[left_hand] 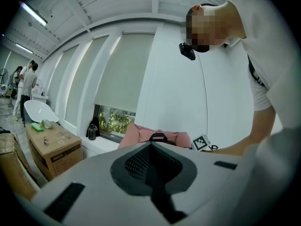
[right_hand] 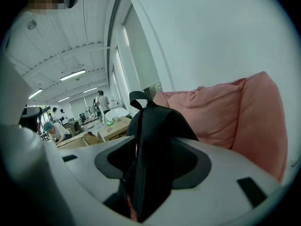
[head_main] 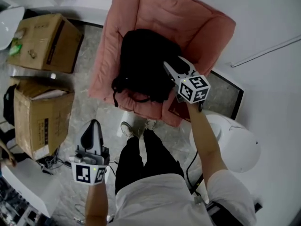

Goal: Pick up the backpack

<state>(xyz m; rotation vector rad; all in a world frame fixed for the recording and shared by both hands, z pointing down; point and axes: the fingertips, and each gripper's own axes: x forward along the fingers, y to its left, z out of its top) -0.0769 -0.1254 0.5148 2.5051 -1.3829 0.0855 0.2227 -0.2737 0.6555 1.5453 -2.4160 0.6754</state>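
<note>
A black backpack (head_main: 143,62) sits on the seat of a pink armchair (head_main: 188,22), its straps hanging over the front edge. My right gripper (head_main: 178,67) is at the backpack's right side with its jaws wide apart. In the right gripper view the backpack (right_hand: 155,126) stands upright straight ahead, and its dark fabric fills the gap between the jaws. My left gripper (head_main: 92,125) hangs over the floor in front of the chair, left of the person's legs, shut with nothing in it. In the left gripper view the backpack's handle (left_hand: 158,138) shows beyond the closed jaws.
Two cardboard boxes (head_main: 44,41) (head_main: 40,117) stand on the floor to the left of the chair. A round white object (head_main: 235,145) sits right of my legs. Cables lie on the floor near the lower box. Other people stand far off in the room.
</note>
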